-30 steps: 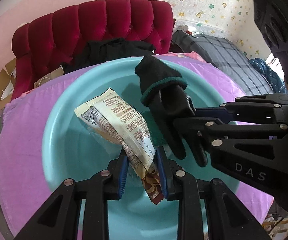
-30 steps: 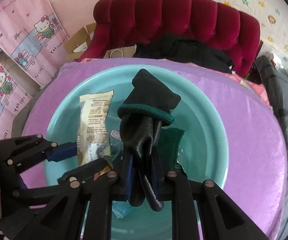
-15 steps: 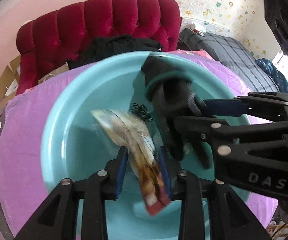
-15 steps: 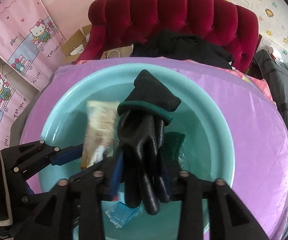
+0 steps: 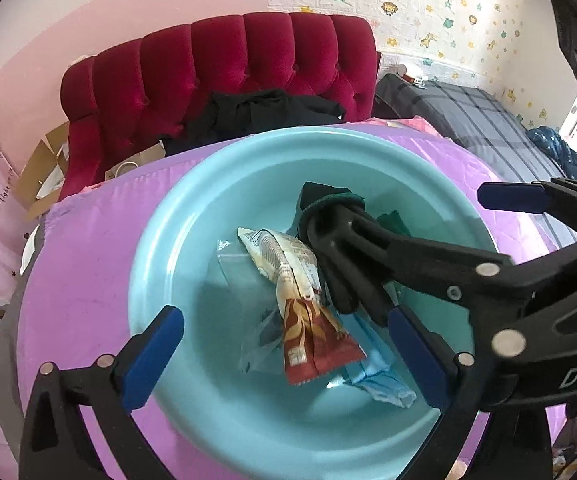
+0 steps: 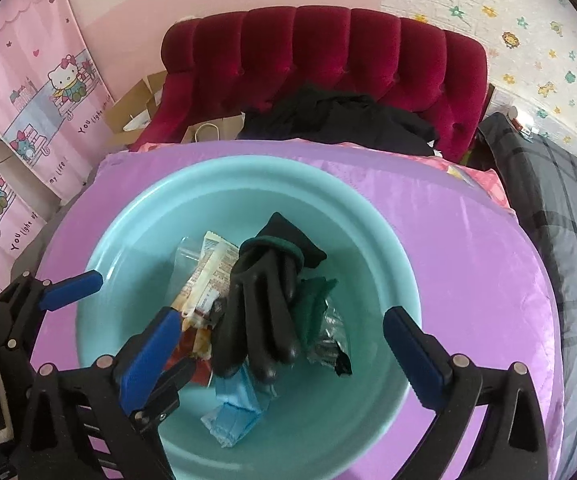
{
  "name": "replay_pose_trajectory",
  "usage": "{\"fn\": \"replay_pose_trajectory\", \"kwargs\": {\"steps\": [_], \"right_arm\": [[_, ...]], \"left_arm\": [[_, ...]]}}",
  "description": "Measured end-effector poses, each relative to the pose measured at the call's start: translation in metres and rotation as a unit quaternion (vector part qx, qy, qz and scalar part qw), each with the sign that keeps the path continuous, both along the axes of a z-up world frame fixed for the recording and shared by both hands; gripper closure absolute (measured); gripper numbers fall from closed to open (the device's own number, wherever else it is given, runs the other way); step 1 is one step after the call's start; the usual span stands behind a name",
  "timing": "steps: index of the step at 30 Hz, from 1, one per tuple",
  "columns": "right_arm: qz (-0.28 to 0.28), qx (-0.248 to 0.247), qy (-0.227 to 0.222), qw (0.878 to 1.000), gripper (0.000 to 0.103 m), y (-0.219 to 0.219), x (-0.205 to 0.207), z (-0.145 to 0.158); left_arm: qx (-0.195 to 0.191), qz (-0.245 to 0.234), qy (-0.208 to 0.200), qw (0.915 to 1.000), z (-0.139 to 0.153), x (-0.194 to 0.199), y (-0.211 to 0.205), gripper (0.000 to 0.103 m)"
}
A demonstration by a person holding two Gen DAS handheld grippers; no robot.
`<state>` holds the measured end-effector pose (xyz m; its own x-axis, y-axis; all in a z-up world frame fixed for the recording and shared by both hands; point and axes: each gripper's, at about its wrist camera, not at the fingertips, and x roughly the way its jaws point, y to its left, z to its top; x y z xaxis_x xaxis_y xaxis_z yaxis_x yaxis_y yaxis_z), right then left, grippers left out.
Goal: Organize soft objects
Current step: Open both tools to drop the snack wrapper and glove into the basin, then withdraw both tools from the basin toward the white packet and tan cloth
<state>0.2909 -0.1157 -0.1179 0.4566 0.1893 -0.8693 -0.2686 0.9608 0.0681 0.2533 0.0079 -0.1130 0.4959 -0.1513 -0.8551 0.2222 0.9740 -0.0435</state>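
Over the basin (image 5: 160, 240), both grippers hang with jaws just sprung wide and nothing between them: left gripper (image 5: 288, 354), right gripper (image 6: 280, 354). Wrapper (image 5: 300, 304) and glove (image 6: 260, 304) lie loose on the basin floor. Drop step looks done. Next: lift clear, find another soft item beyond the rim.

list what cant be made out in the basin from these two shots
- Left wrist view: the right tongs' finger crosses the black glove, hiding most of it and the green cloth behind.
- Right wrist view: the glove covers part of the snack packet, the blue face mask and the crumpled foil wrapper.
- Both views: packet print too small to read.
- Teal basin: near rim cut off by the frame edge.
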Motion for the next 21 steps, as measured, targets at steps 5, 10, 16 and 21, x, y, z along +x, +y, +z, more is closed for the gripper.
{"fn": "replay_pose_trajectory", "kwargs": {"steps": [5,10,16,21], "right_arm": [[-0.001,-0.001,-0.01,1.0,0.0,-0.004,-0.019,0.011],[-0.008,0.009,-0.005,1.0,0.0,-0.01,-0.041,0.019],[-0.014,0.017,-0.008,1.0,0.0,-0.017,-0.075,0.027],[-0.015,0.009,-0.012,1.0,0.0,-0.02,-0.1,0.028]], "left_arm": [[0.0,0.005,-0.006,1.0,0.011,-0.02,0.006,0.0],[-0.014,0.008,-0.007,0.9998,0.023,-0.041,0.012,0.0],[-0.01,0.007,-0.025,0.9996,0.038,-0.07,0.016,0.0],[-0.022,0.007,-0.022,0.9995,0.039,-0.092,0.022,0.0]]}}
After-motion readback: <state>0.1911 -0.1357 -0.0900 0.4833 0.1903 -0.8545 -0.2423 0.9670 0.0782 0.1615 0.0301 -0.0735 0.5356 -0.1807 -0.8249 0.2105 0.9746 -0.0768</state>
